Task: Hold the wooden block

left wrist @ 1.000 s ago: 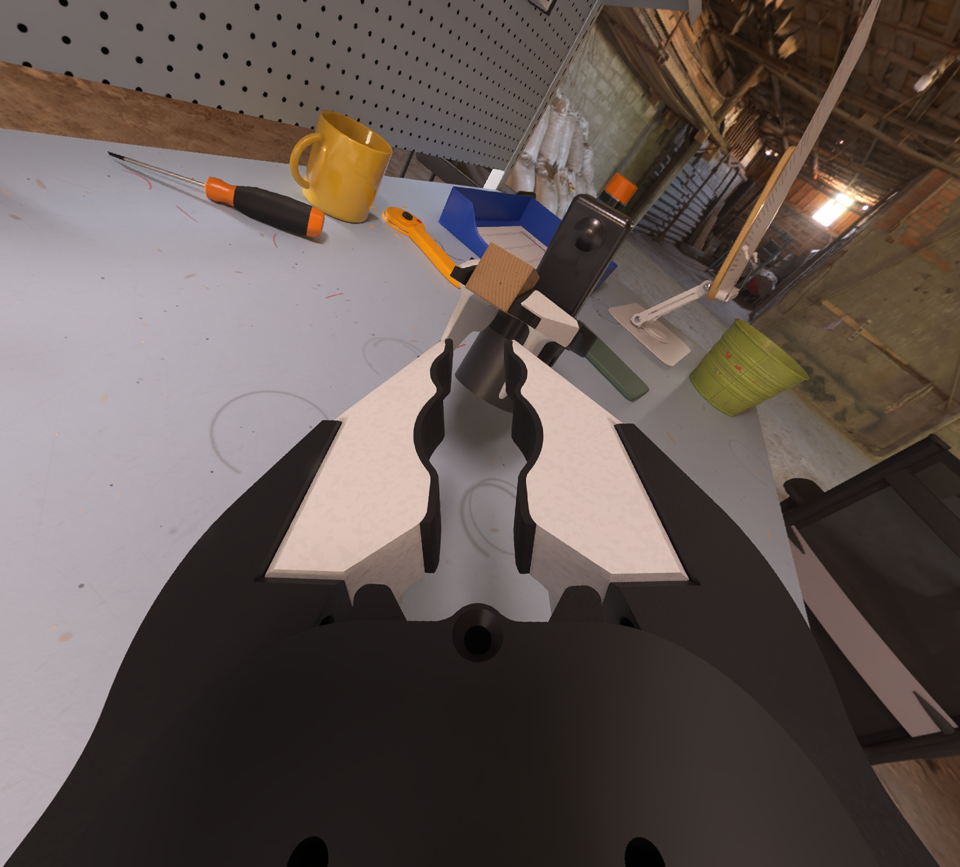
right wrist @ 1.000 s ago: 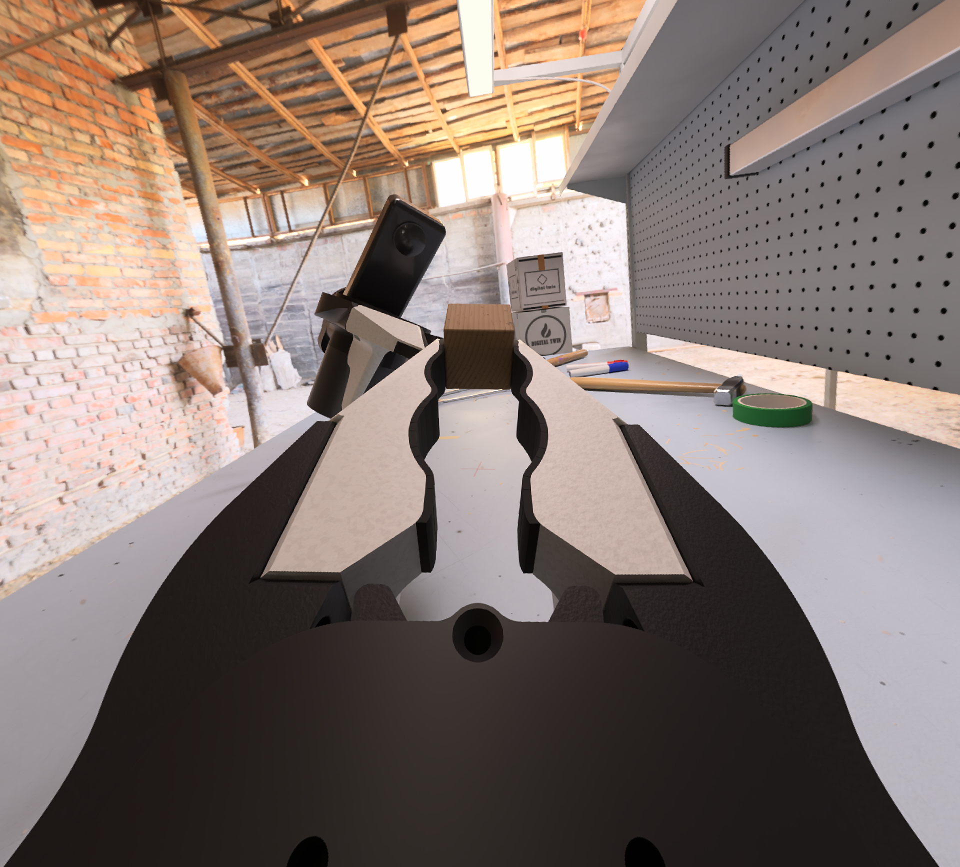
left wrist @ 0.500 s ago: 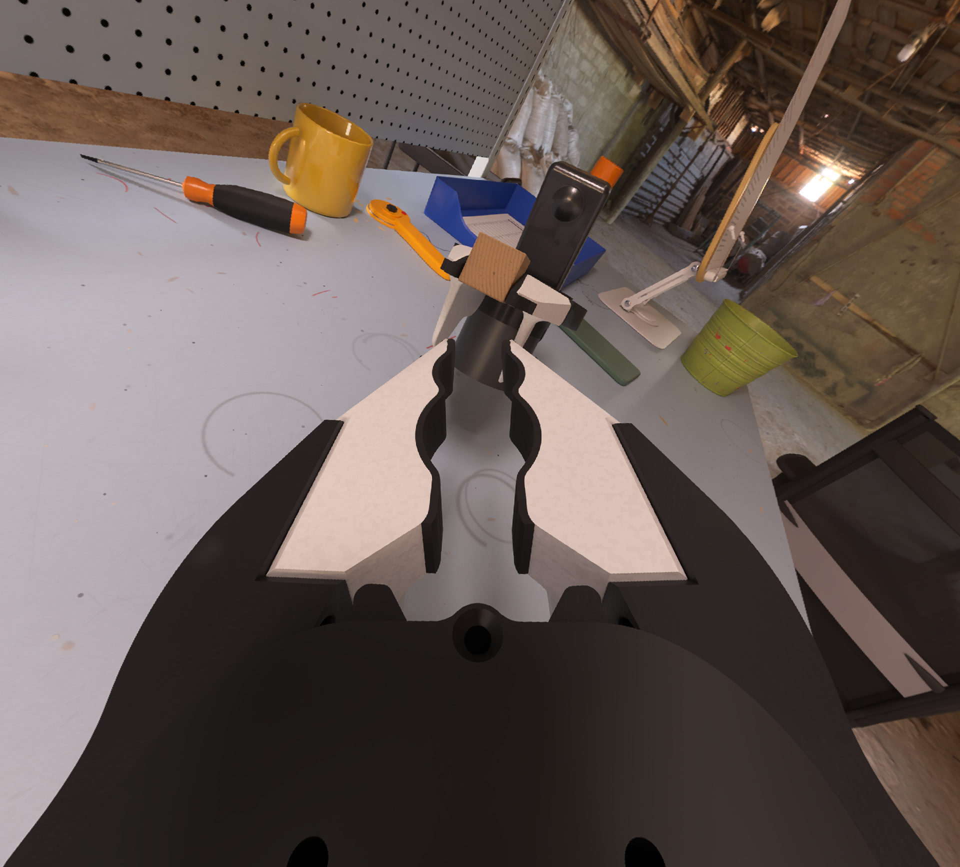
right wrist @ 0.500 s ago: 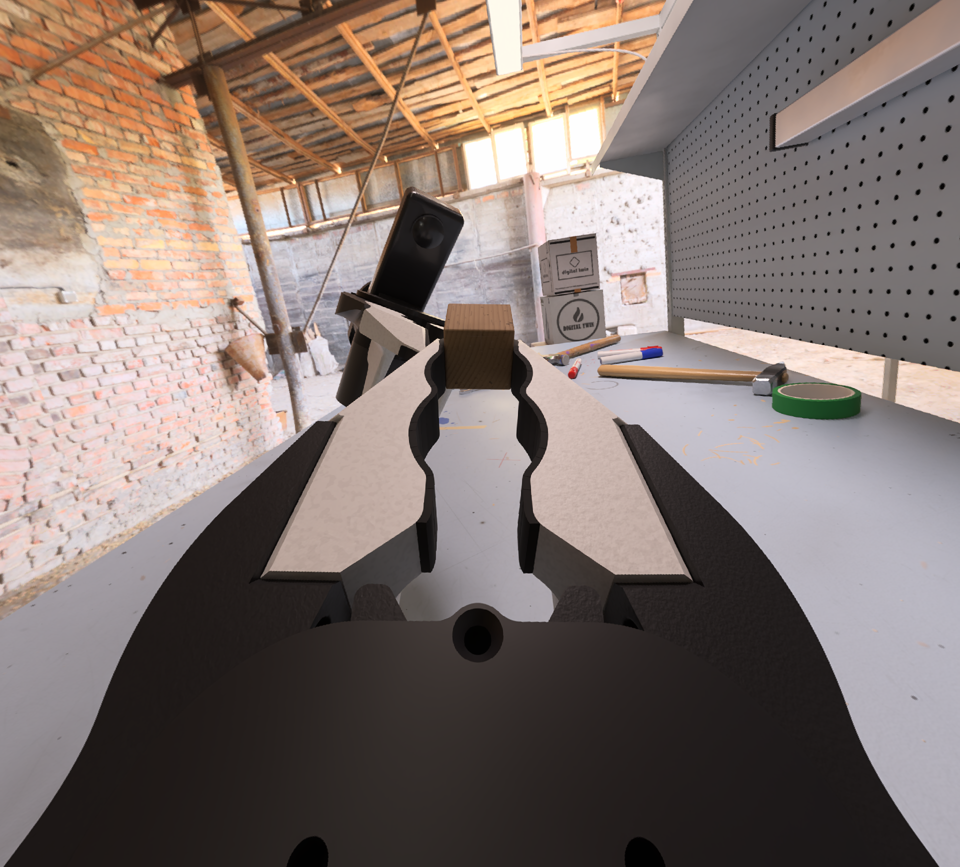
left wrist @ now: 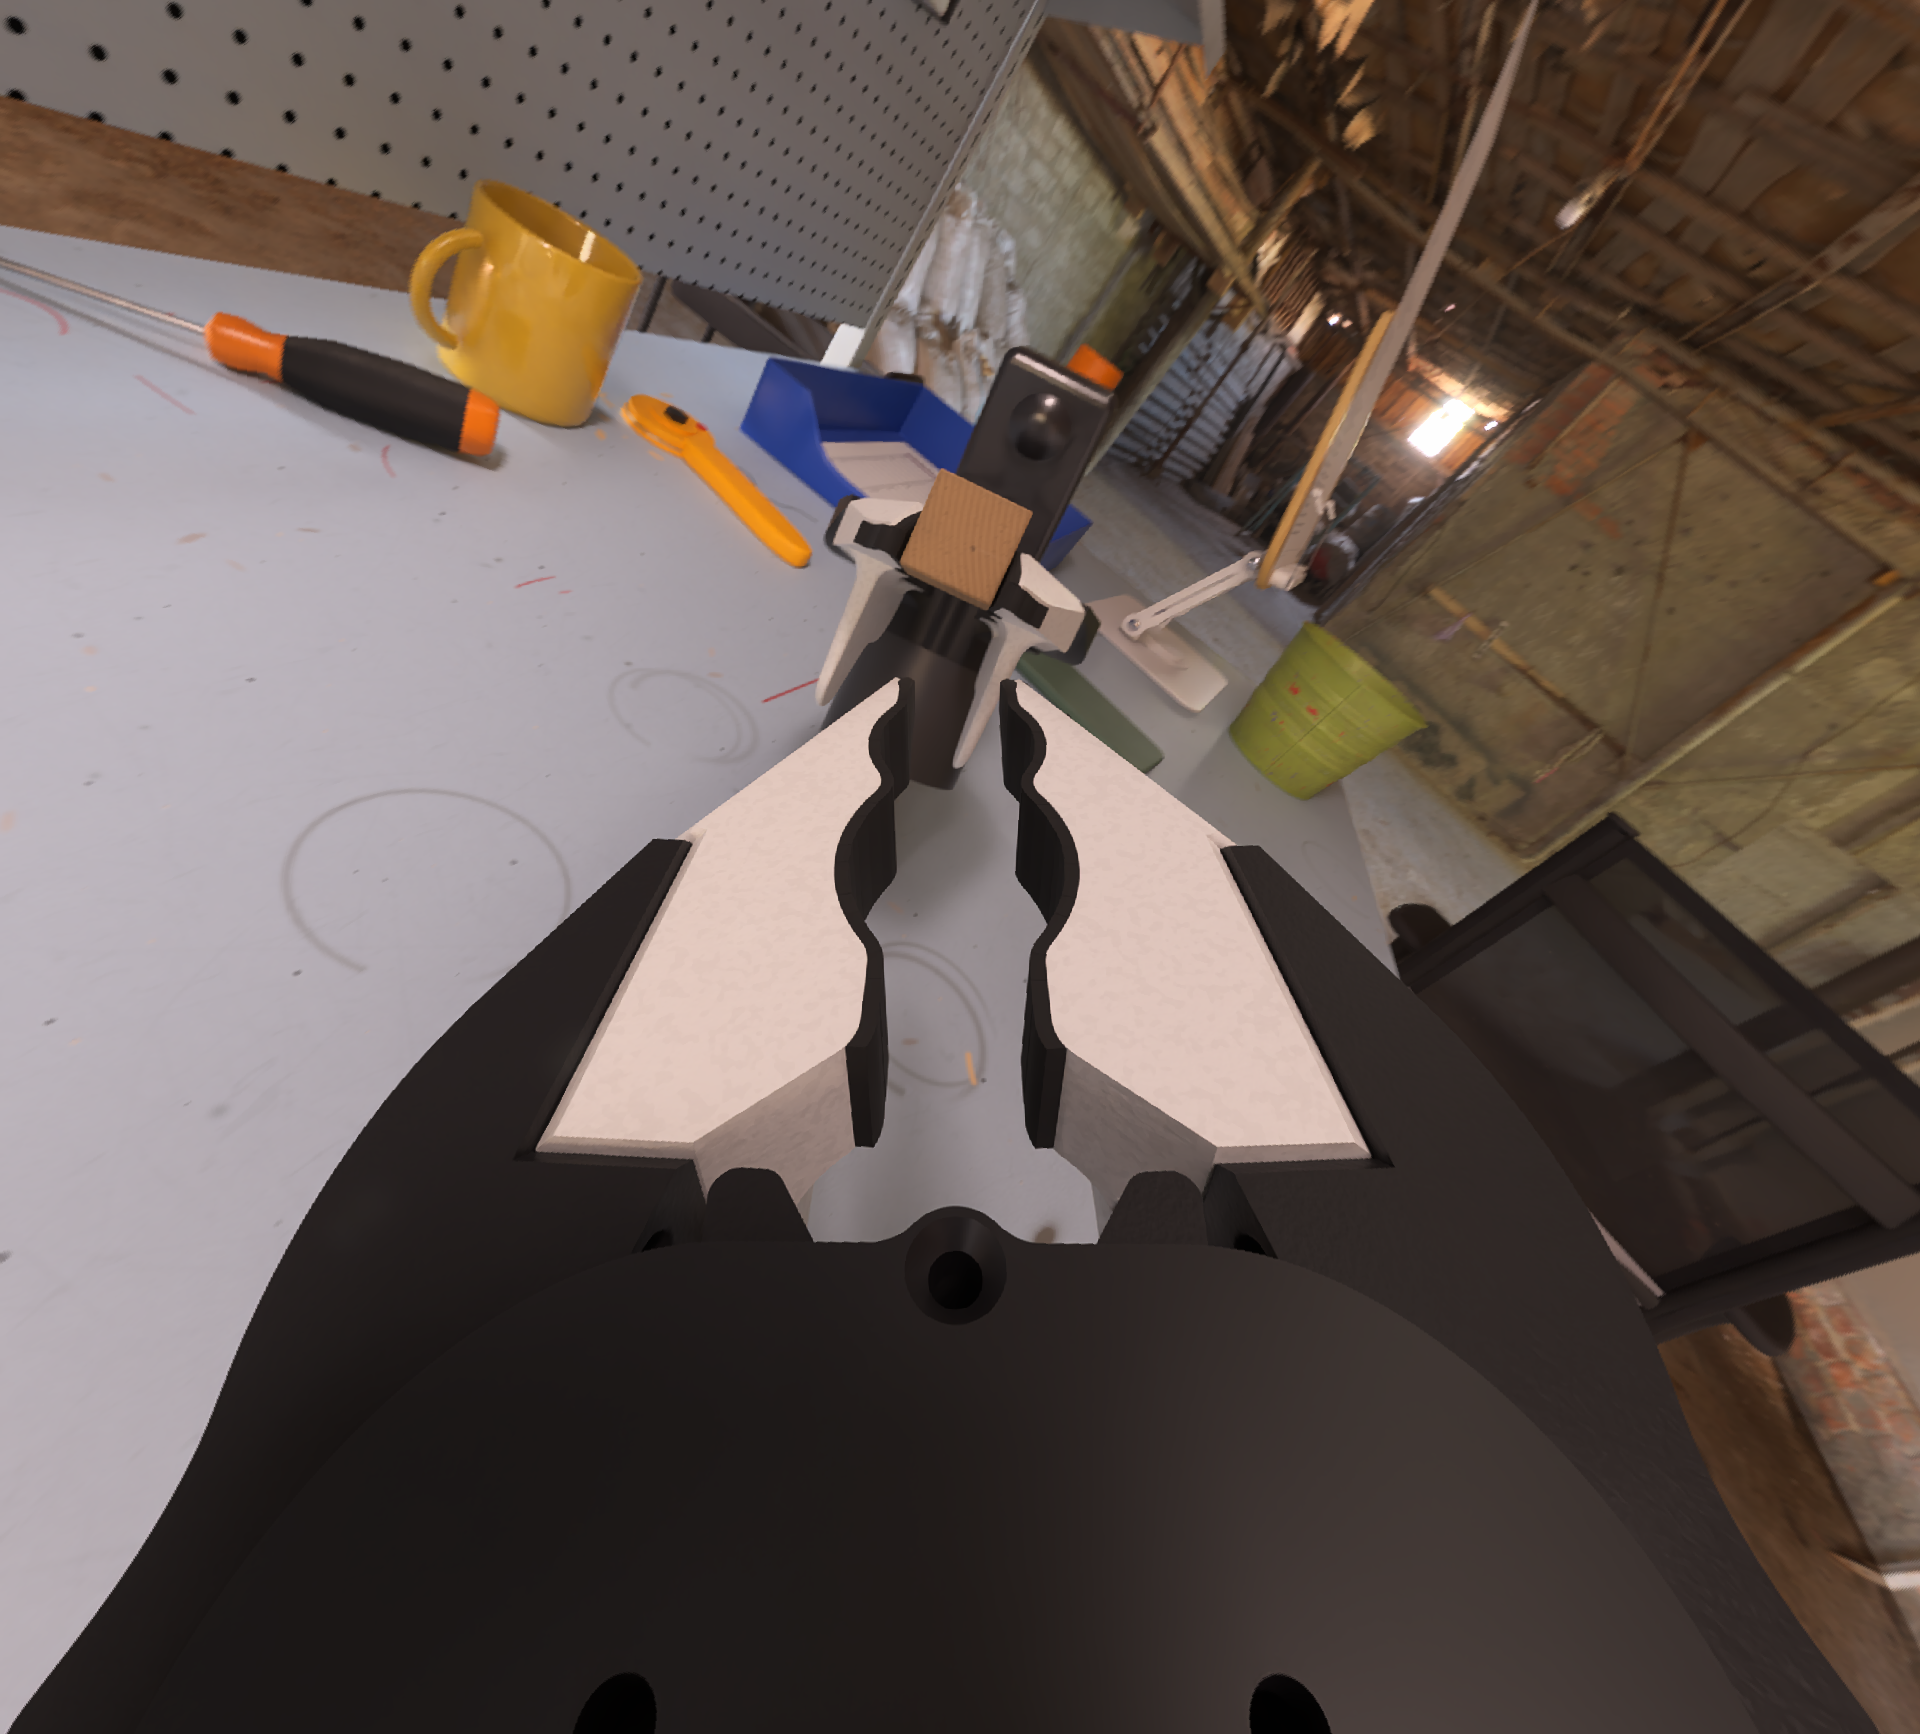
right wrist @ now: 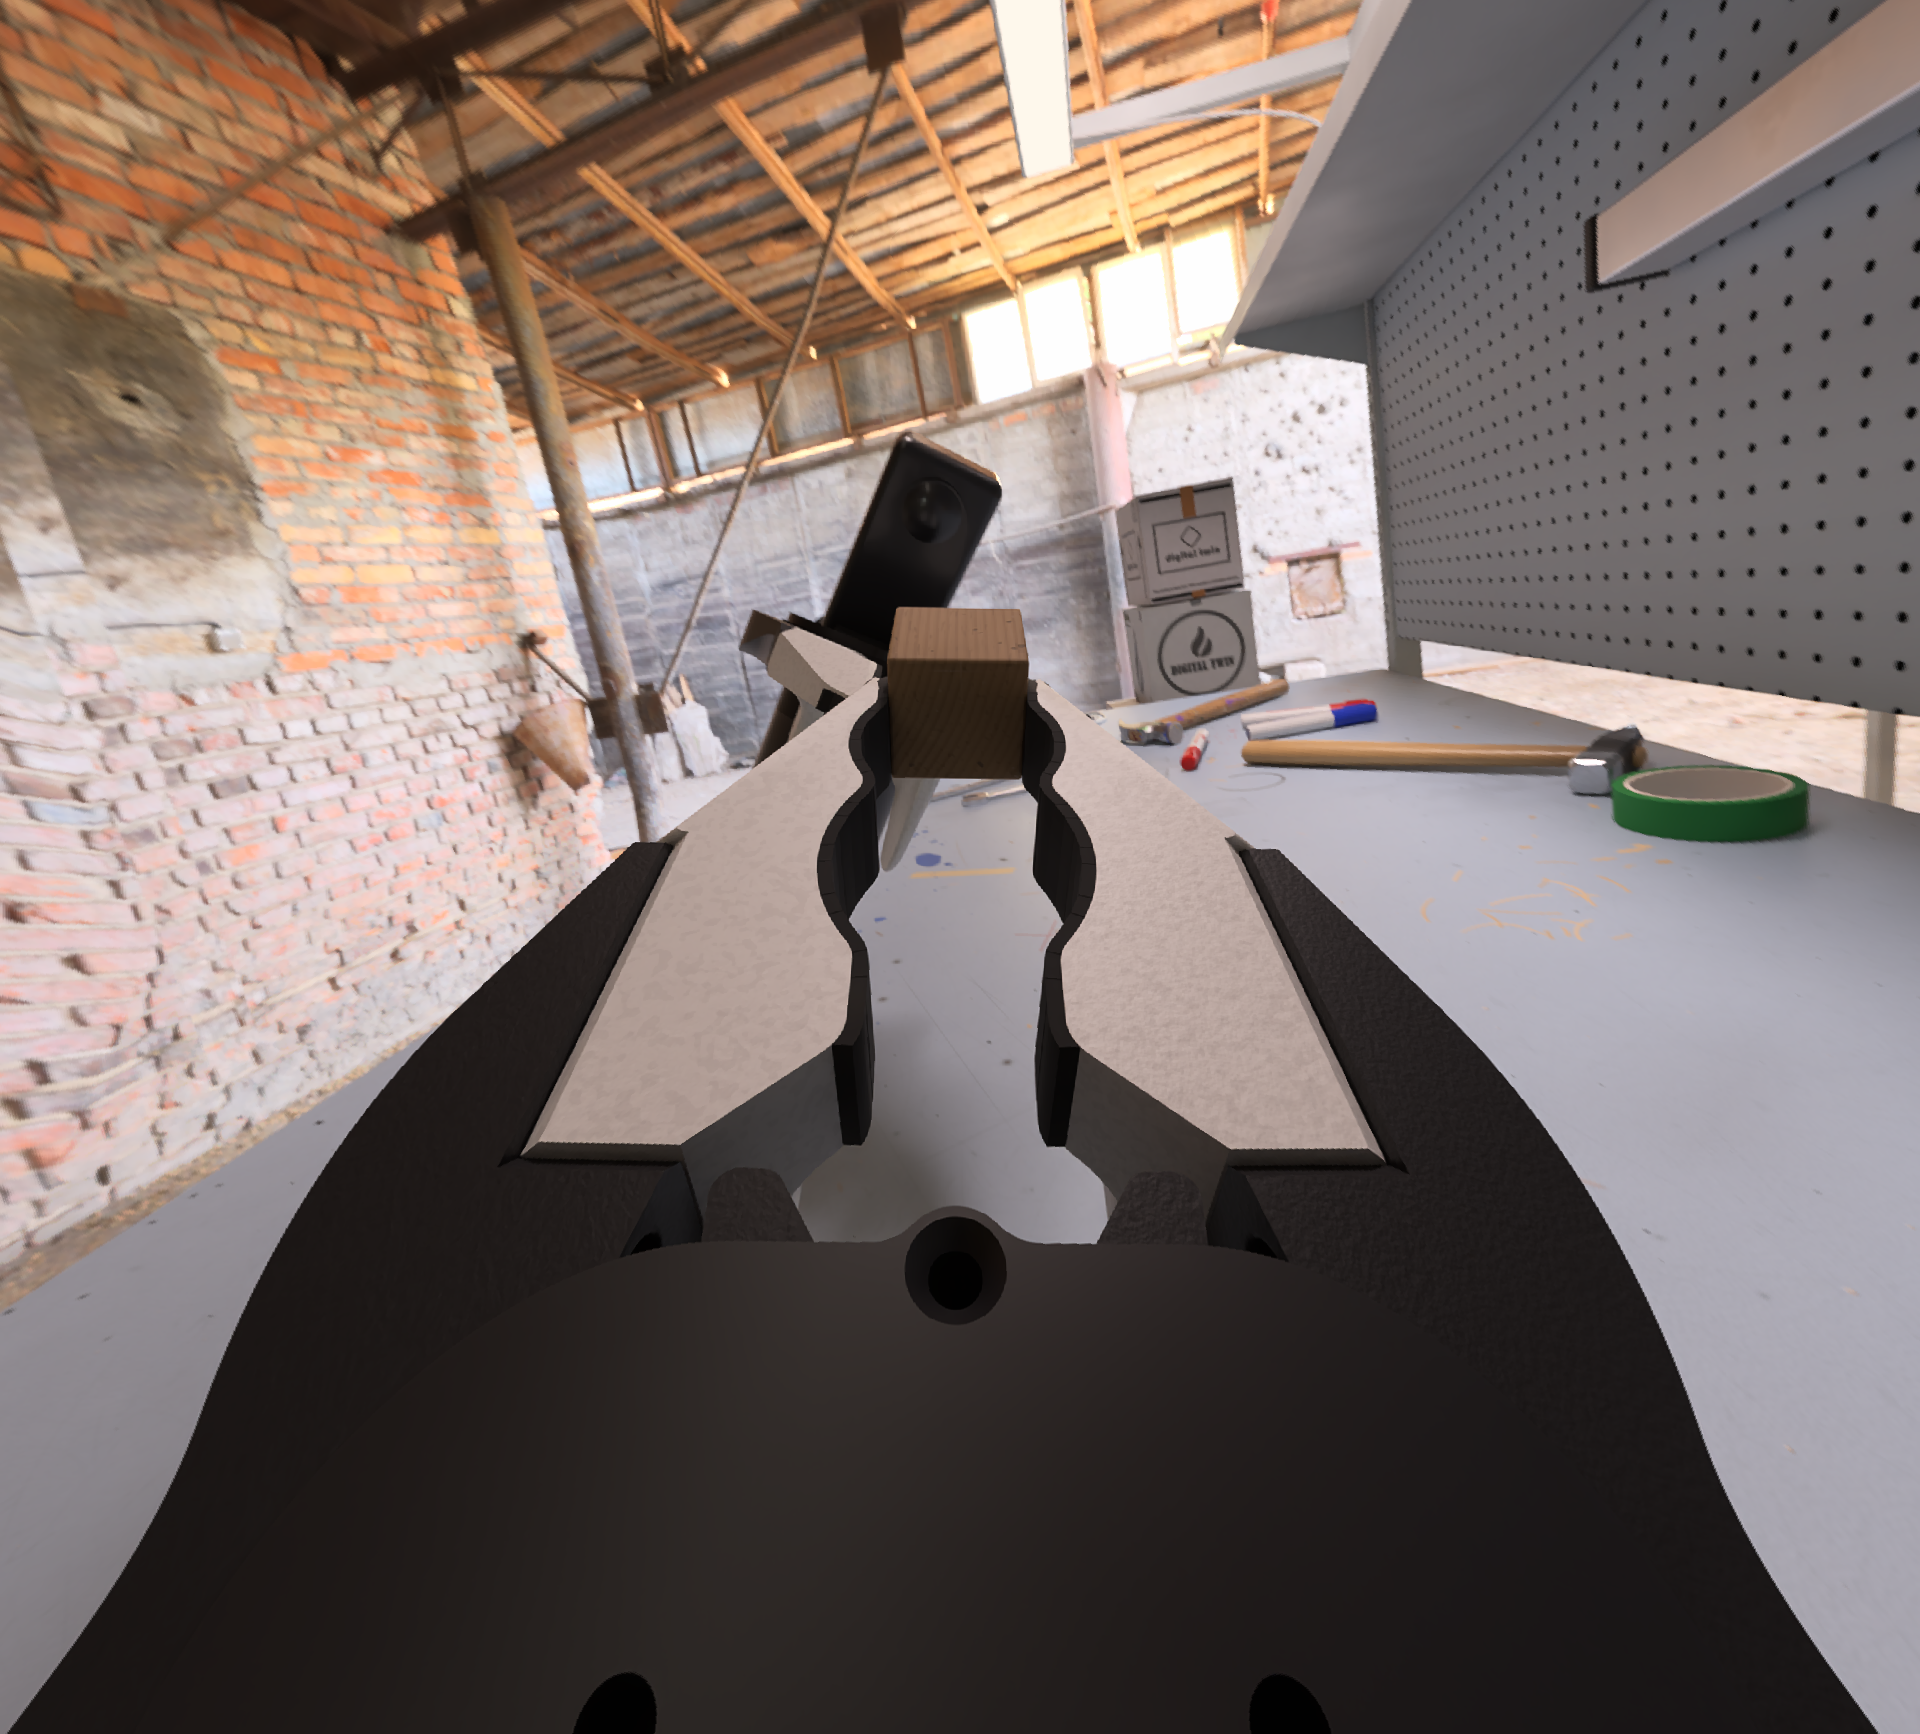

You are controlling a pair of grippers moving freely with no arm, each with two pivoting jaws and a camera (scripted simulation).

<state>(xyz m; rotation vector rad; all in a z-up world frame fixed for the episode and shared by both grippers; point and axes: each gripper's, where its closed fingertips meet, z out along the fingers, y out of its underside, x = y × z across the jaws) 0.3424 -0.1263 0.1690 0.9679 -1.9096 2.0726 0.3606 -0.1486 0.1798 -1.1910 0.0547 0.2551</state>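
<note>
My right gripper (right wrist: 956,734) is shut on the wooden block (right wrist: 956,697), a small brown cube pinched at its fingertips and held above the grey bench (right wrist: 1455,1009). In the left wrist view the block (left wrist: 966,541) sits between the right gripper's white fingers (left wrist: 868,541), straight ahead and a little above my left gripper (left wrist: 951,697). My left gripper is open and empty, with its tips short of the block. Its black body (right wrist: 914,541) shows behind the block in the right wrist view.
A yellow mug (left wrist: 530,302), screwdriver (left wrist: 343,380), orange cutter (left wrist: 717,479) and blue tray (left wrist: 852,427) lie by the pegboard. A green bucket (left wrist: 1320,718) stands past the bench end. A hammer (right wrist: 1434,754), green tape roll (right wrist: 1709,801) and markers (right wrist: 1309,718) lie behind the left gripper.
The right gripper has turned with the block to face the left gripper squarely. The left gripper has shifted into line behind the block. Both sets of jaws keep their width.
</note>
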